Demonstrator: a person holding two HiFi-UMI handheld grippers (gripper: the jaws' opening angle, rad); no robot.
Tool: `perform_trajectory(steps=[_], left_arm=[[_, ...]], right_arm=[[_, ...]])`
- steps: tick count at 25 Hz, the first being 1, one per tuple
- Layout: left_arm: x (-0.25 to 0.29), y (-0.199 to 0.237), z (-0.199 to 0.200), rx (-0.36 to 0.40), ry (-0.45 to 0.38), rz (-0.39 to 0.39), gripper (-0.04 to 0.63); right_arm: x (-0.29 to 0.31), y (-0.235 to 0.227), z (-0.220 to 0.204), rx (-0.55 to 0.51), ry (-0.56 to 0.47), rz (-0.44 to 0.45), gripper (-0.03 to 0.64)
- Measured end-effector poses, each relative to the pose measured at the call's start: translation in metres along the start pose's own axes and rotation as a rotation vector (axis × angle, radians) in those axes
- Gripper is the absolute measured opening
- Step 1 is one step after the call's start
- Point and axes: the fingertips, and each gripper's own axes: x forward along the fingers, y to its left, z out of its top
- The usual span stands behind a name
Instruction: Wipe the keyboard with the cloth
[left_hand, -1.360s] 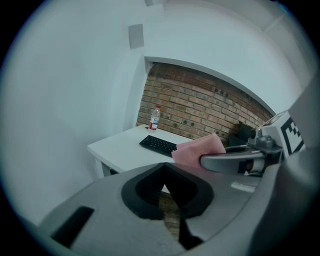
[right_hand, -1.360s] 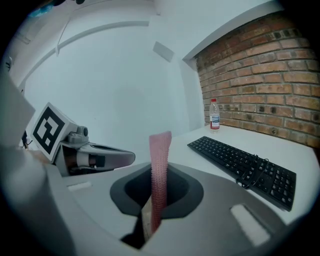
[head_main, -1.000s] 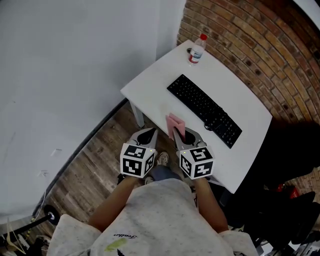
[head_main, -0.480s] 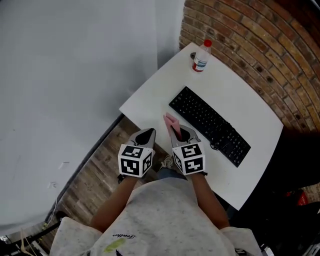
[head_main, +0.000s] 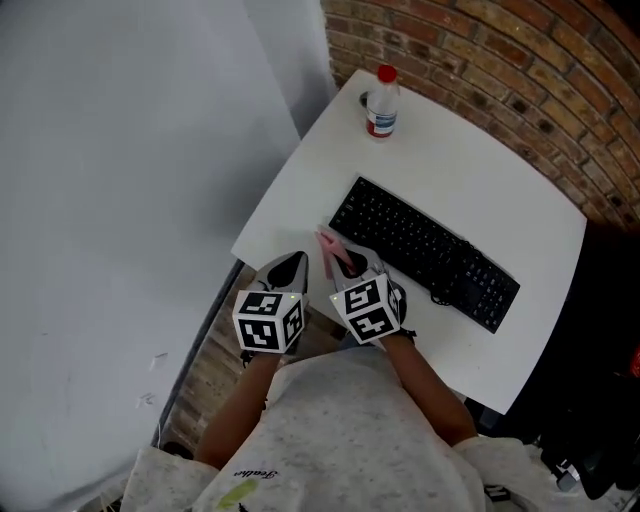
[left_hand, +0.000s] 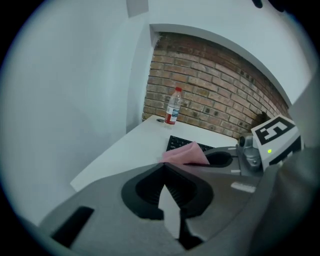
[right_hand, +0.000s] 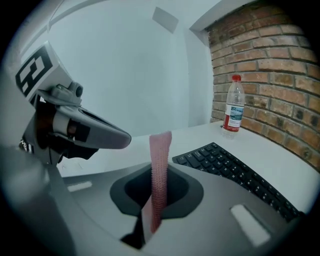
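A black keyboard (head_main: 422, 251) lies diagonally on the white table (head_main: 520, 215). My right gripper (head_main: 347, 262) is shut on a folded pink cloth (head_main: 329, 243), held just short of the keyboard's near left end. The right gripper view has the cloth (right_hand: 160, 165) standing upright between the jaws, the keyboard (right_hand: 235, 172) beyond it to the right. My left gripper (head_main: 290, 272) hangs shut and empty beside the right one, over the table's near corner. From the left gripper view I see the cloth (left_hand: 186, 154) and a strip of keyboard (left_hand: 181, 144) behind it.
A clear plastic bottle with a red cap (head_main: 381, 101) stands at the table's far corner by the brick wall (head_main: 500, 60). A pale plain wall (head_main: 130, 160) runs along the left. Wooden floor (head_main: 215, 360) shows below the table's near edge.
Both grippers have moved forward, towards the table and keyboard, the right one still holding the cloth. The head view has shifted, so the table sits more centrally.
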Motion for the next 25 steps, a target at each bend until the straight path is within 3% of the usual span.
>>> perform_trajectory(steps=[9, 16, 25], left_arm=[[0.027, 0.011, 0.015, 0.037, 0.046, -0.058, -0.005], [0.051, 0.016, 0.023, 0.109, 0.108, -0.185, -0.005], [0.065, 0.010, 0.034, 0.220, 0.163, -0.359, -0.005]], right_arm=[[0.021, -0.012, -0.006, -0.003, 0.057, -0.037, 0.023], [0.028, -0.008, -0.005, 0.030, 0.081, -0.091, 0.023], [0.023, -0.021, -0.009, 0.157, 0.112, -0.257, 0.023]])
